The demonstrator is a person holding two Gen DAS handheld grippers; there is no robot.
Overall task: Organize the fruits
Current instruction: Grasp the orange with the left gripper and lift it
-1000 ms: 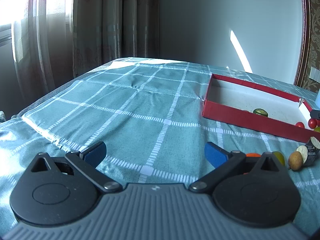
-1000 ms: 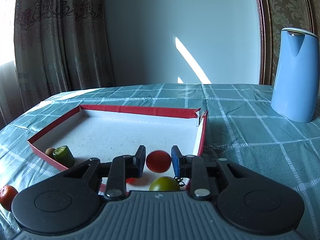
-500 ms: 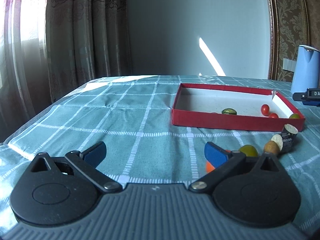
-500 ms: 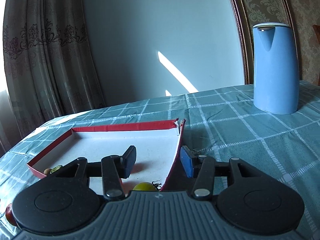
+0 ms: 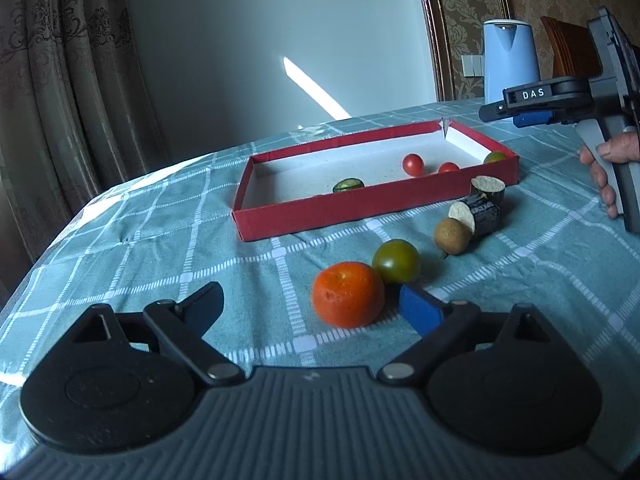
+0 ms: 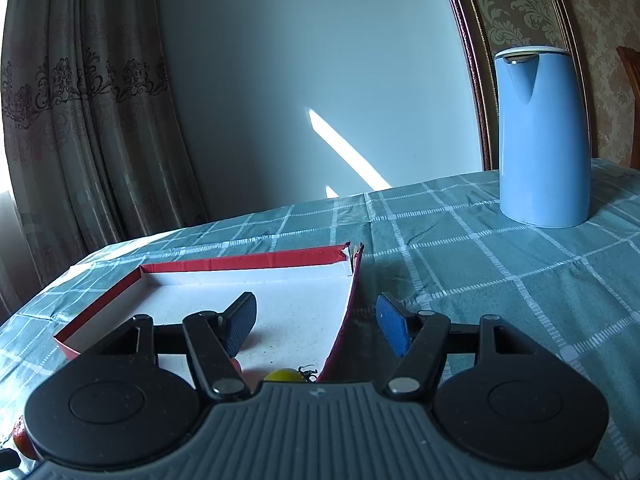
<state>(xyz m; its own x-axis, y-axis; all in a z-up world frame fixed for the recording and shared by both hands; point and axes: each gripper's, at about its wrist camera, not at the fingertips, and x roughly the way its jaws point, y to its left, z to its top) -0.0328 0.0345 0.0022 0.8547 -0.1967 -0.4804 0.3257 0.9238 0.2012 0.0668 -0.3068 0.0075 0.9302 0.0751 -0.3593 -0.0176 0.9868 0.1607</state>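
Left gripper (image 5: 310, 306): jaws spread wide, nothing held. An orange tangerine (image 5: 348, 294) sits on the tablecloth (image 5: 160, 248) between the fingers, closer to the right blue pad (image 5: 420, 308) and just beside it; contact cannot be confirmed. A green tomato (image 5: 396, 261) lies just beyond, touching or nearly touching the tangerine. Farther right are a brown round fruit (image 5: 452, 235) and two dark cut pieces with pale faces (image 5: 480, 214), close to the near wall of the red box (image 5: 360, 210). Inside the box: two red cherry tomatoes (image 5: 413, 164), a green slice (image 5: 348, 185), and a yellow-green fruit (image 5: 495, 157) in the right corner. Right gripper (image 6: 316, 322): jaws apart, empty, held above the box's right wall (image 6: 344, 320); a yellow-green fruit (image 6: 285, 374) shows just below it inside the box. In the left view this gripper (image 5: 534, 116) appears at far right, held by a hand (image 5: 608, 168). A blue kettle (image 6: 542, 136) stands far right on the cloth.
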